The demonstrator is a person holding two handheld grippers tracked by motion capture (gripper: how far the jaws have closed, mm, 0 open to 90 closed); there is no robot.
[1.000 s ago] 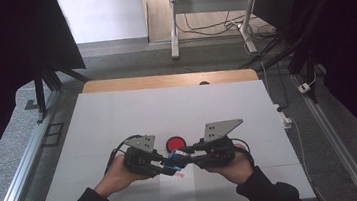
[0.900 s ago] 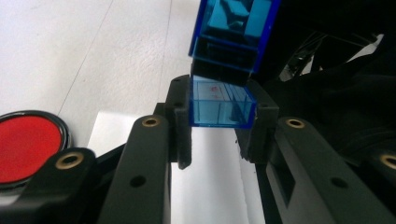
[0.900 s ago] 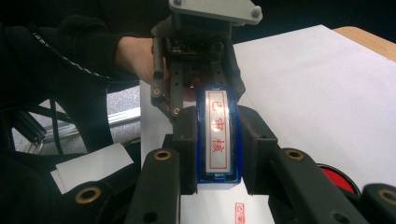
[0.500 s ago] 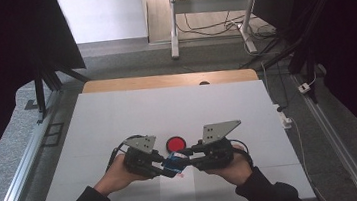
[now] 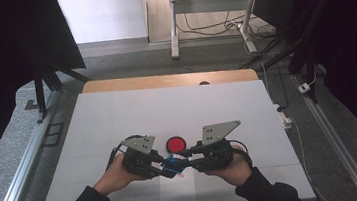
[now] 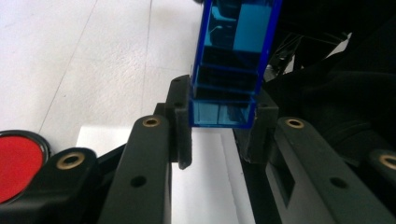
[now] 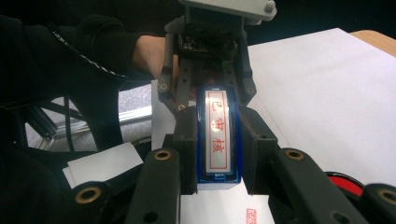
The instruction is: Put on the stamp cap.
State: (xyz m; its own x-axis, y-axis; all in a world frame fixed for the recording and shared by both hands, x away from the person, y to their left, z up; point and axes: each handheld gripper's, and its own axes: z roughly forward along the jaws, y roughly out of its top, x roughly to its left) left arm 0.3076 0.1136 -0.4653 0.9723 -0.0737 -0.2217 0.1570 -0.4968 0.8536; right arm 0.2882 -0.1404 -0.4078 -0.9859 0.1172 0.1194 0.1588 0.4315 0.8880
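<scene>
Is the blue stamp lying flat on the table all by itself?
No, the blue stamp is held up off the paper, pinched between the jaws of the left hand-held gripper and the right hand-held gripper.

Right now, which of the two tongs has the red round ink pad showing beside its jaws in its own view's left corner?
The left tongs: the red round ink pad sits bottom-left there; in the right tongs' view it lies bottom-right.

surface: white-topped table | on it: red round pad; white paper sheet at near edge
</scene>
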